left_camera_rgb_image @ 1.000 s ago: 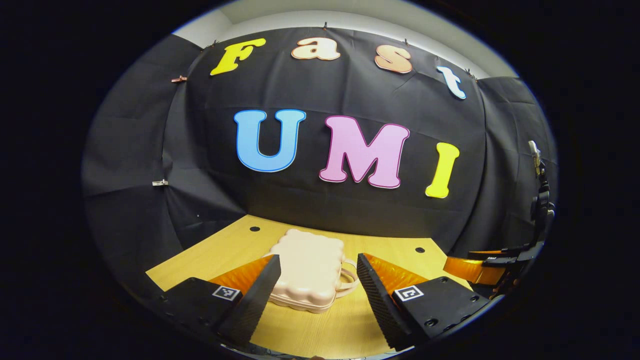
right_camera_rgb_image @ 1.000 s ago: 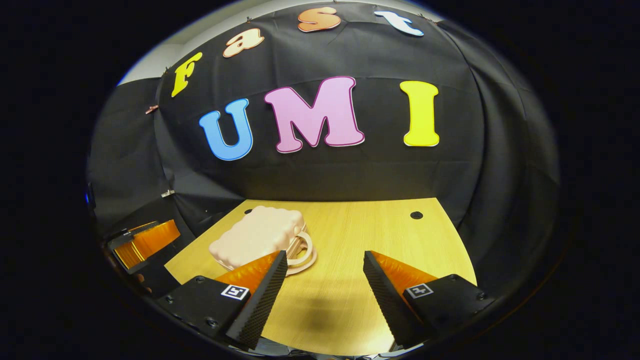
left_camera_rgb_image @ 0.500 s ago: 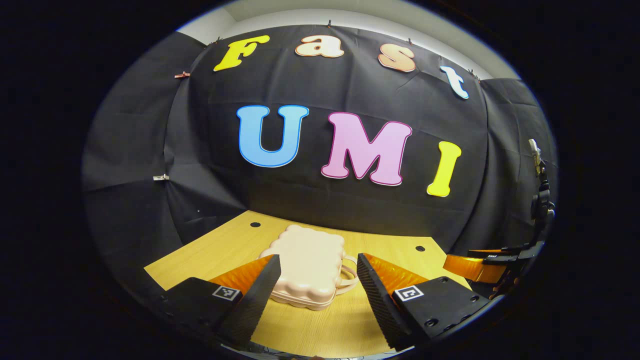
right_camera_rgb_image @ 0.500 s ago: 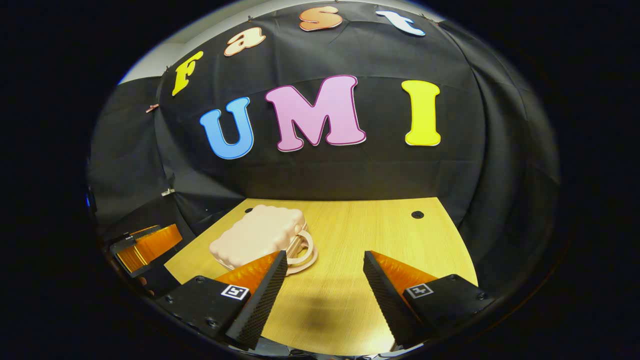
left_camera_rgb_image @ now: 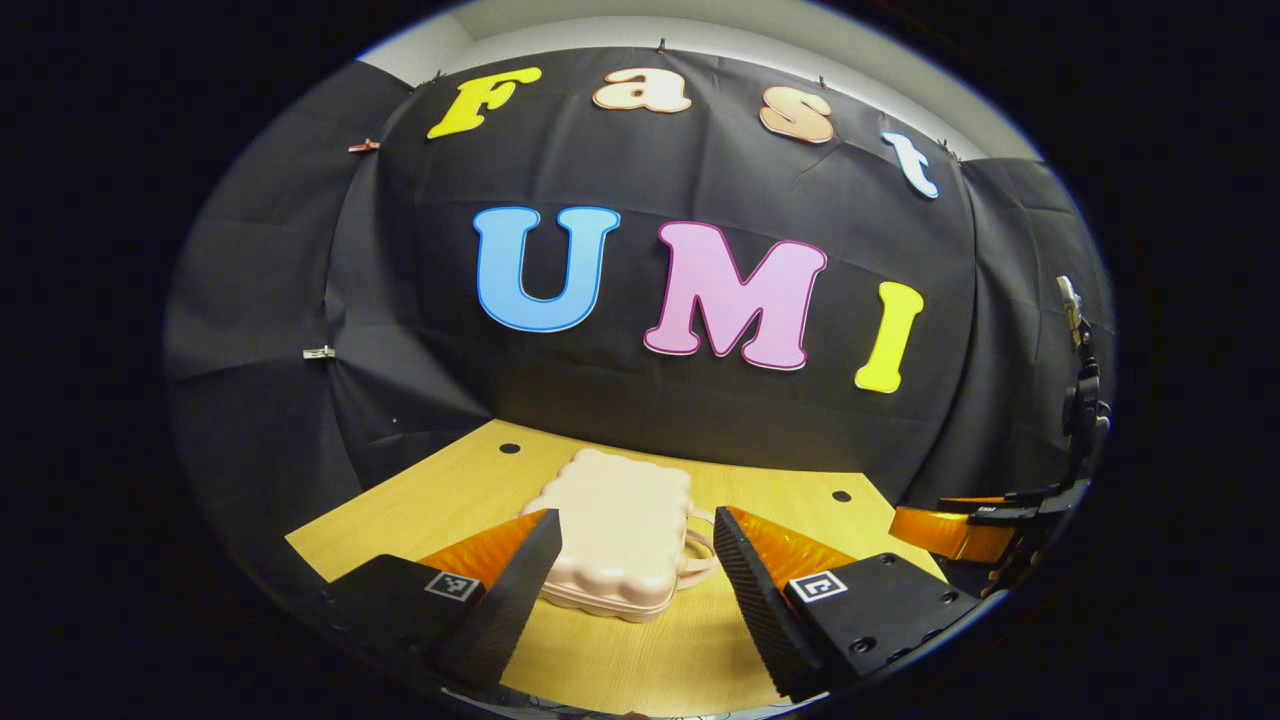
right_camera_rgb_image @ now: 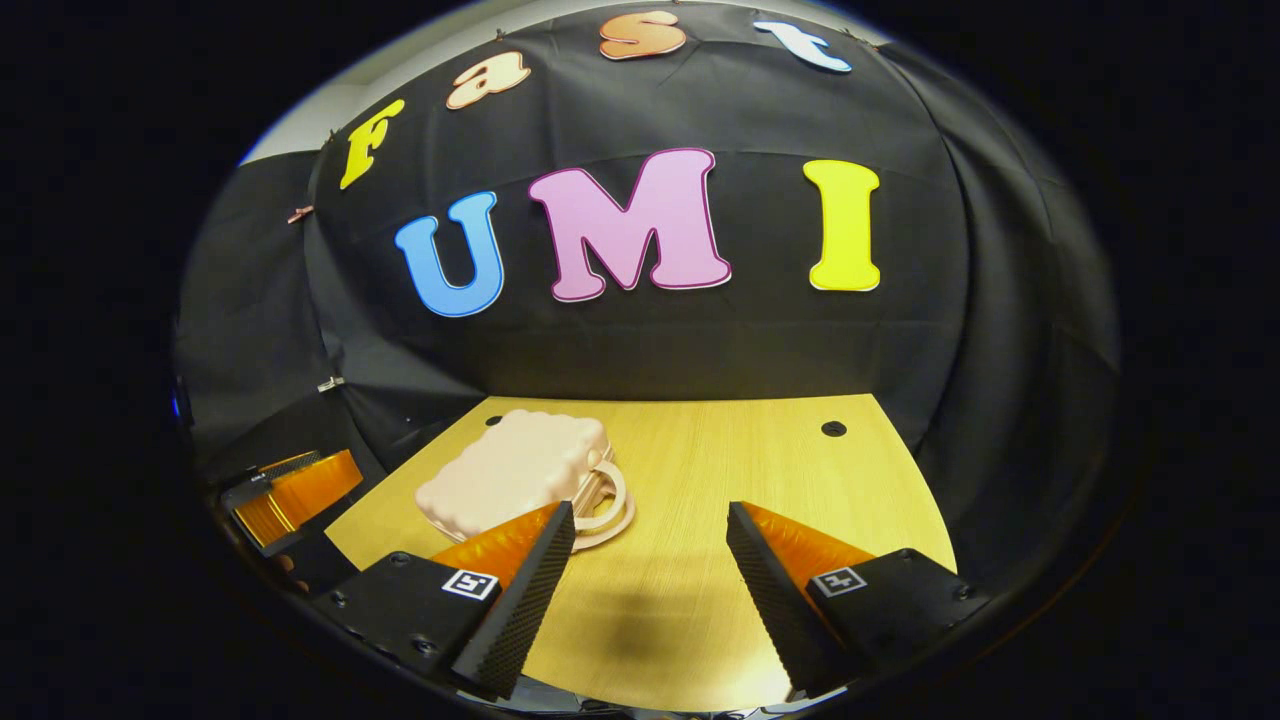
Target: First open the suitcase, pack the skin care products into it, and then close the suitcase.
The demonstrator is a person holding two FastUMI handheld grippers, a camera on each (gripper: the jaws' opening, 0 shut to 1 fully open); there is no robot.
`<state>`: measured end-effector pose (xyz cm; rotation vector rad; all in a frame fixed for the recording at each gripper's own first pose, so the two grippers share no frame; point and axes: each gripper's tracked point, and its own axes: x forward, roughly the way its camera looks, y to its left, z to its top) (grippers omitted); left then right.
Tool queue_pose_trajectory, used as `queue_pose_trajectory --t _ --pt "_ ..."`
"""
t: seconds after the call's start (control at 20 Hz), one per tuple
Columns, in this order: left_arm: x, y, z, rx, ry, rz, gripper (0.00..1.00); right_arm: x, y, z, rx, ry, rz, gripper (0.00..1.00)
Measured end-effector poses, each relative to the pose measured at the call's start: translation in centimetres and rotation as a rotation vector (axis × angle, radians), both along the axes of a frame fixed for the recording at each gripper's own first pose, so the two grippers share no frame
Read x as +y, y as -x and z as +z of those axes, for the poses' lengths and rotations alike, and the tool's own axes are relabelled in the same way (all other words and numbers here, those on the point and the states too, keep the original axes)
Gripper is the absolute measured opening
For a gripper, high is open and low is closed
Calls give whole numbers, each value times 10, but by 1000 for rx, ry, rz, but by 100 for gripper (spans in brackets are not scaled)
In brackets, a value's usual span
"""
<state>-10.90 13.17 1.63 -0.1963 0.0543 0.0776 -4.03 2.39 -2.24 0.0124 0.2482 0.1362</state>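
Observation:
A small pale pink suitcase point(left_camera_rgb_image: 620, 530) with a scalloped edge lies flat and closed on the wooden table point(left_camera_rgb_image: 420, 510), its handle point(left_camera_rgb_image: 697, 560) pointing right. My left gripper point(left_camera_rgb_image: 637, 525) hovers open just in front of it, the case showing between the fingers. In the right gripper view the same suitcase point(right_camera_rgb_image: 510, 470) lies left of centre, its handle point(right_camera_rgb_image: 606, 500) toward the table's middle. My right gripper point(right_camera_rgb_image: 650, 520) is open over bare table, to the right of the case. The other gripper point(right_camera_rgb_image: 295, 487) appears at the far left there, and the right one point(left_camera_rgb_image: 950, 530) at the far right in the left gripper view.
The table point(right_camera_rgb_image: 780, 470) has small dark holes point(right_camera_rgb_image: 833, 429) near its back corners point(left_camera_rgb_image: 509, 448). Black cloth walls close it in behind and at both sides. A dark stand point(left_camera_rgb_image: 1080, 400) rises at the right edge in the left gripper view.
The left gripper has eased slightly, the suitcase sitting a touch lower and nearer between its fingers. The right gripper has barely moved.

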Motion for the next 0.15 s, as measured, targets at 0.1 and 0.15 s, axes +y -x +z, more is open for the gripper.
queue_pose_trajectory --t 0.1,0.15 --pt "5 -2 2 -4 0 3 96 6 -2 0 0 -1 1 97" --pt "8 -1 4 -9 1 3 96 8 -3 0 0 -2 2 97"
